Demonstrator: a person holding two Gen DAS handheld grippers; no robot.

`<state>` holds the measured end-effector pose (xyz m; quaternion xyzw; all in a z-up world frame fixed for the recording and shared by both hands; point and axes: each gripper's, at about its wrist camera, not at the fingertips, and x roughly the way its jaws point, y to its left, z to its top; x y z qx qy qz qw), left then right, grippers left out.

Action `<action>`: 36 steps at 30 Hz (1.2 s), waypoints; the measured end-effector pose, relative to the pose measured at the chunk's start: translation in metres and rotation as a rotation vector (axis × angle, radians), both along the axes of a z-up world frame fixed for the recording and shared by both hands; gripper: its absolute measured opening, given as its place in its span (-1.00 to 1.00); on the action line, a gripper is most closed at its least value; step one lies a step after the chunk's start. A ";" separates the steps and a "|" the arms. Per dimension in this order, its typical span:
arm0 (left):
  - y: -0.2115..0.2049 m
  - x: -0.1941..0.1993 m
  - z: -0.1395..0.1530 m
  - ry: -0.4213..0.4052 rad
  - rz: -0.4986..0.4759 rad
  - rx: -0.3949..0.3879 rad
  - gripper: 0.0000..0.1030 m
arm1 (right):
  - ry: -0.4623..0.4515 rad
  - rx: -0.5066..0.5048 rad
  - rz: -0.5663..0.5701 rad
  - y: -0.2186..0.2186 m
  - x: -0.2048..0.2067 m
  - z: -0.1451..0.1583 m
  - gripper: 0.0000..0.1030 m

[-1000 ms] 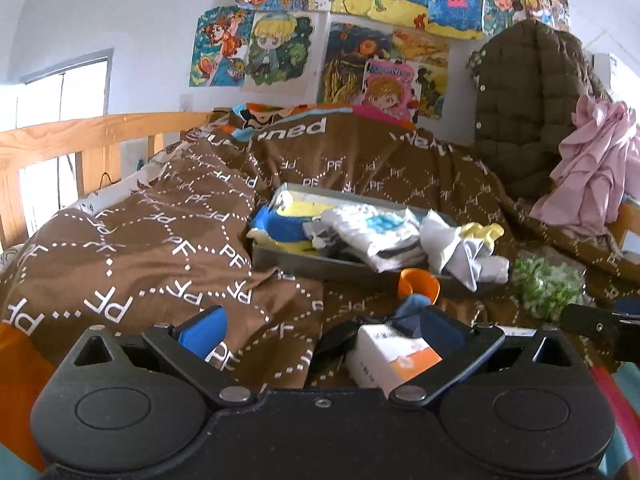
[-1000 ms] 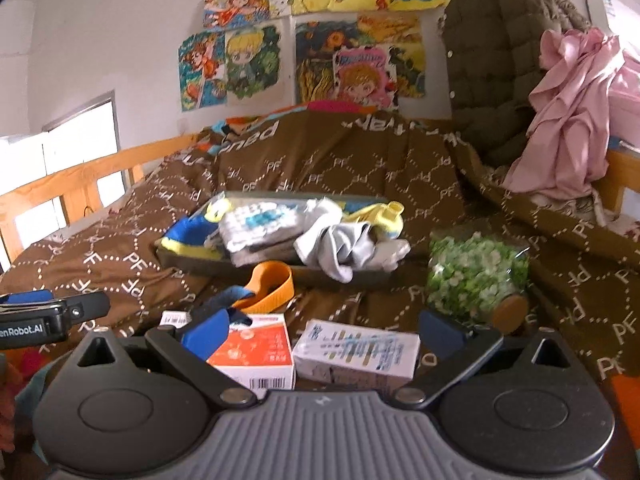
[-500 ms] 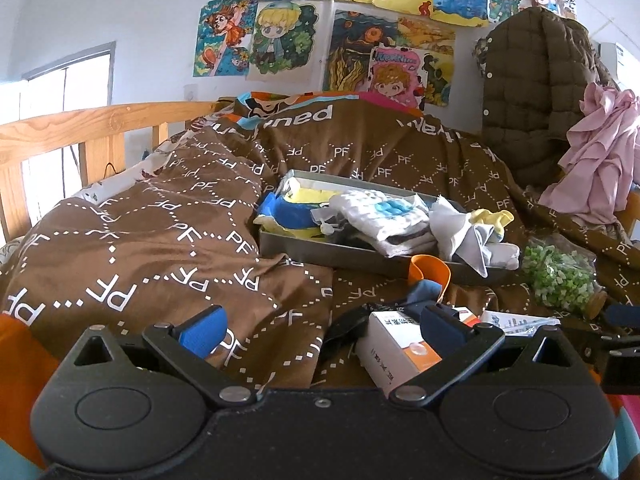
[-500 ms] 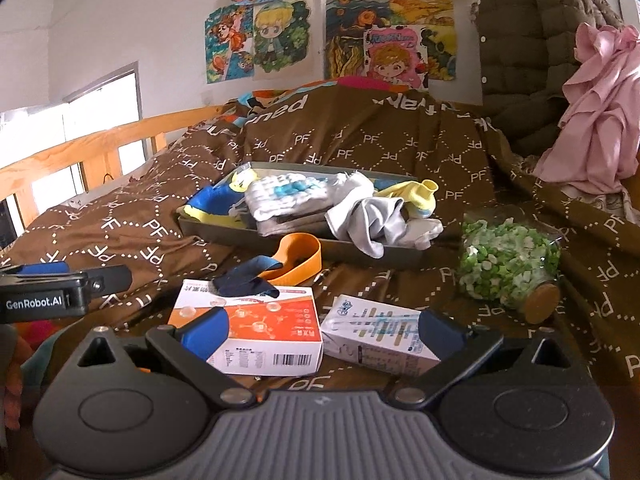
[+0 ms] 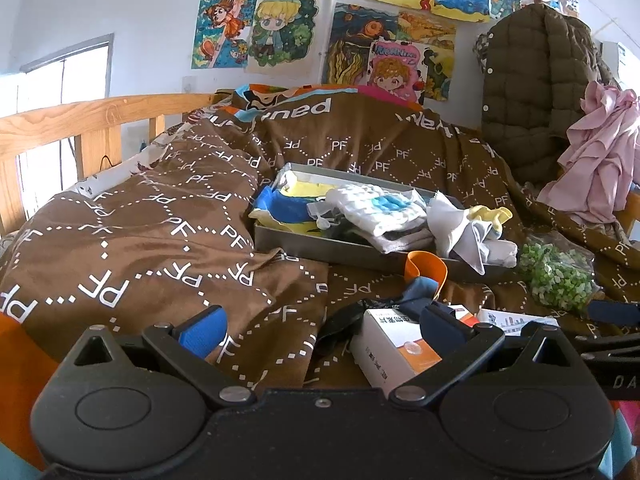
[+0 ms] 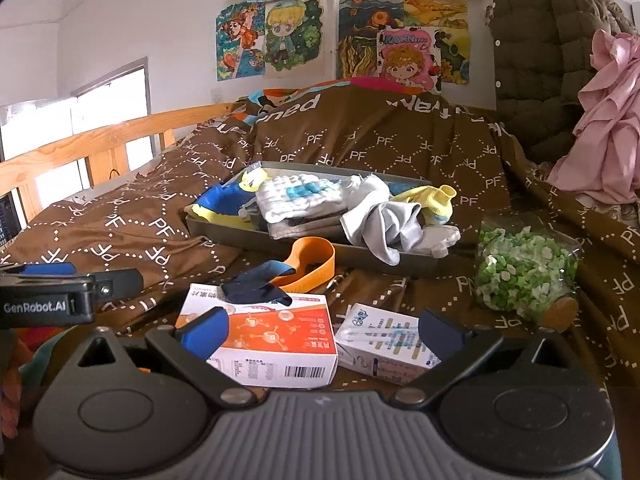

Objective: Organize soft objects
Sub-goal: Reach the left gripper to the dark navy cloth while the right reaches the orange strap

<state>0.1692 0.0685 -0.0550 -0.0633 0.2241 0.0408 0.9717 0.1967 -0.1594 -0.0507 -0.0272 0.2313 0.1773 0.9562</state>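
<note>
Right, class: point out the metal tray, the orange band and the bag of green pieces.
Tray [image 6: 224, 229]: right wrist view, bare front wall near its left corner.
Orange band [image 6: 326, 258]: right wrist view, right side of the loop.
Bag [image 6: 524, 270]: right wrist view, middle of the green filling.

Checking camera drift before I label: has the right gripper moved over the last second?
Yes. The right gripper has pulled back from the metal tray: the orange-and-white box, once half hidden at the bottom, now shows whole.

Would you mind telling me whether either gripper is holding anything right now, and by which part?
Nothing is held. The left gripper and the right gripper are both open, with nothing between their fingers.
</note>
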 end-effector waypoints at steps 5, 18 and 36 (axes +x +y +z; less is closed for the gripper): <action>-0.002 0.012 0.004 0.001 0.002 -0.021 0.98 | -0.010 -0.022 0.027 0.007 0.006 -0.004 0.99; 0.000 0.043 -0.002 0.034 -0.025 -0.065 0.98 | -0.088 -0.011 0.054 -0.010 0.037 0.004 0.99; -0.040 0.073 -0.024 0.061 -0.234 0.034 0.99 | -0.045 0.072 0.119 -0.008 0.105 -0.015 0.99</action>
